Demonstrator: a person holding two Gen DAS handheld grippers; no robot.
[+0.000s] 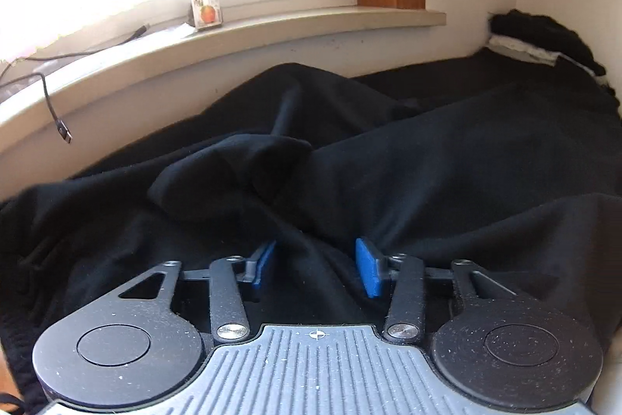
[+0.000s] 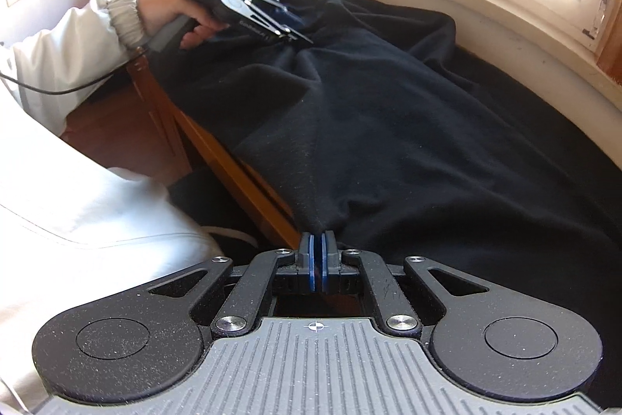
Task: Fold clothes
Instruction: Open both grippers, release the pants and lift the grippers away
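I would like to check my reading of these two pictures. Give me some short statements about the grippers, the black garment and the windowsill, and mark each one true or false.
1. The right gripper is shut on the black garment. True.
2. The left gripper has its blue pads pressed together. False: the pads stand apart, with cloth lying between them.
3. A cable end hangs down from the windowsill. True.
4. The garment is white. False: it is black.
5. The hand holding the left gripper comes out of a light sleeve. True.
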